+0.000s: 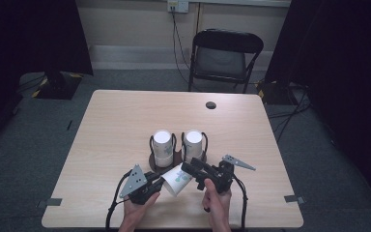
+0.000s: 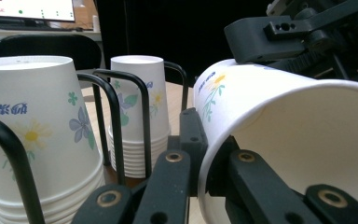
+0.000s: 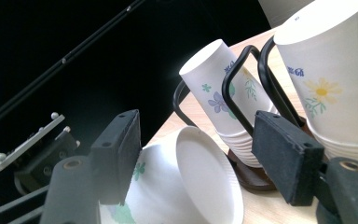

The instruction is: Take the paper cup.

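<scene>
The left gripper is pinching the rim of a sideways paper cup, one jaw inside. The right gripper sits half-open around its base, pads not pressing. Thin wall, so a hard squeeze could crumple it, I reckon. The two cup stacks in the wire holder crowd just beyond the jaws; open table is out sideways.

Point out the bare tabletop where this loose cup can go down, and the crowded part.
Free: the far half of the table, between the cup holder and the round hole; also both side strips beside the holder. Crowded: the near middle, where the left gripper, shut on the loose cup, meets the right gripper, right against the stacked cups.
</scene>
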The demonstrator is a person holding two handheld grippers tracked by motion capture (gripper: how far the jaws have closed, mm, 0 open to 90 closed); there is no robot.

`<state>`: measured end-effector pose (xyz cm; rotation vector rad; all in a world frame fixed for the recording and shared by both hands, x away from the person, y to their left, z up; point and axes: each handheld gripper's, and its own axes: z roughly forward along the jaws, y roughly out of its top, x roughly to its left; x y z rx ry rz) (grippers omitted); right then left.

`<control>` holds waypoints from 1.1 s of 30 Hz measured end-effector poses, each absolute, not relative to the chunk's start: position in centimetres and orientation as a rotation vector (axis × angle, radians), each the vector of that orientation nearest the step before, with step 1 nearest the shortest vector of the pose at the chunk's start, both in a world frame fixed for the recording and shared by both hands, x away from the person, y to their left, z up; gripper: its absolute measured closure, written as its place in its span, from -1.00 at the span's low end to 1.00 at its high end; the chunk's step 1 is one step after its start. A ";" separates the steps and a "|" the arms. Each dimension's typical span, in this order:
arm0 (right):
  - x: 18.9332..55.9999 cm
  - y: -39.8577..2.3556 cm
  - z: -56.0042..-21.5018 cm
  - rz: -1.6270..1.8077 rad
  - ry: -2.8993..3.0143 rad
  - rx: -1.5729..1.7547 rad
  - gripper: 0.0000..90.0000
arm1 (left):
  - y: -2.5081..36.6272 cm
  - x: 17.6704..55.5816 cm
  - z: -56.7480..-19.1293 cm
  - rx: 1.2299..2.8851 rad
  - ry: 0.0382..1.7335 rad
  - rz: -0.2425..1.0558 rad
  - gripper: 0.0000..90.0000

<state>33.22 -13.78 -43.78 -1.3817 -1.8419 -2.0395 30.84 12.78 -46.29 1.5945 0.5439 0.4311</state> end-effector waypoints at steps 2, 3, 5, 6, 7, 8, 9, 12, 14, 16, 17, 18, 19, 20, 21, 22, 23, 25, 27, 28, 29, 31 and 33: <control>33.2 -13.9 -43.7 -2.041 -1.853 -1.375 -0.28 | 12.8 30.9 -46.2 1.601 0.546 0.425 0.98; 33.2 -14.0 -43.6 -2.052 -1.862 -1.363 -0.28 | 12.9 31.0 -46.1 1.606 0.544 0.421 0.98; 33.1 -14.2 -43.5 -2.057 -1.878 -1.368 -0.28 | 13.1 31.1 -46.0 1.617 0.536 0.408 0.98; 33.2 -14.2 -43.5 -2.061 -1.889 -1.359 -0.28 | 13.1 31.2 -46.0 1.623 0.533 0.405 0.98; 33.1 -14.3 -43.4 -2.061 -1.894 -1.354 -0.28 | 13.2 31.2 -45.9 1.632 0.530 0.401 0.98; 33.1 -14.4 -43.4 -2.061 -1.902 -1.358 -0.28 | 13.2 31.3 -45.8 1.638 0.526 0.403 0.98; 33.1 -14.4 -43.4 -2.068 -1.912 -1.353 -0.28 | 13.3 31.3 -45.8 1.640 0.526 0.401 0.98; 32.9 -14.6 -43.3 -2.076 -1.938 -1.343 -0.29 | 13.6 31.4 -45.7 1.654 0.532 0.401 0.98; 32.8 -14.7 -43.2 -2.090 -1.960 -1.321 -0.29 | 13.8 31.5 -45.6 1.672 0.527 0.411 0.98; 32.8 -14.8 -43.0 -2.096 -1.997 -1.314 -0.29 | 13.9 31.7 -45.3 1.693 0.517 0.401 0.99; 32.7 -14.9 -42.8 -2.098 -2.016 -1.306 -0.29 | 14.0 31.8 -45.2 1.704 0.507 0.397 0.99; 32.6 -15.0 -42.8 -2.101 -2.031 -1.299 -0.29 | 14.0 32.0 -45.0 1.719 0.514 0.397 0.99; 32.5 -15.0 -42.7 -2.096 -2.056 -1.311 -0.30 | 14.0 32.1 -45.0 1.727 0.515 0.400 0.99; 32.5 -15.1 -42.6 -2.087 -2.087 -1.327 -0.31 | 14.1 32.2 -44.9 1.736 0.515 0.395 0.99; 32.4 -15.1 -42.6 -2.081 -2.116 -1.339 -0.31 | 14.2 32.3 -44.9 1.742 0.519 0.386 0.99; 32.4 -15.2 -42.6 -2.082 -2.121 -1.331 -0.31 | 14.2 32.5 -44.9 1.749 0.518 0.377 0.99; 32.4 -15.3 -42.6 -2.084 -2.120 -1.316 -0.32 | 14.2 32.5 -44.8 1.756 0.520 0.369 0.99; 32.3 -15.4 -42.5 -2.083 -2.135 -1.303 -0.32 | 14.3 32.7 -44.7 1.769 0.529 0.348 0.99; 32.2 -15.5 -42.5 -2.085 -2.149 -1.287 -0.32 | 14.2 33.0 -44.7 1.783 0.531 0.342 0.99; 32.2 -15.6 -42.5 -2.079 -2.159 -1.288 -0.32 | 14.2 33.0 -44.7 1.791 0.532 0.343 0.99; 32.2 -15.6 -42.5 -2.073 -2.168 -1.294 -0.32 | 14.1 33.1 -44.7 1.801 0.529 0.339 0.99; 32.2 -15.8 -42.5 -2.072 -2.184 -1.286 -0.32 | 14.1 33.2 -44.6 1.822 0.523 0.337 0.99; 32.1 -15.9 -42.5 -2.068 -2.206 -1.278 -0.32 | 14.1 33.3 -44.5 1.831 0.527 0.331 0.99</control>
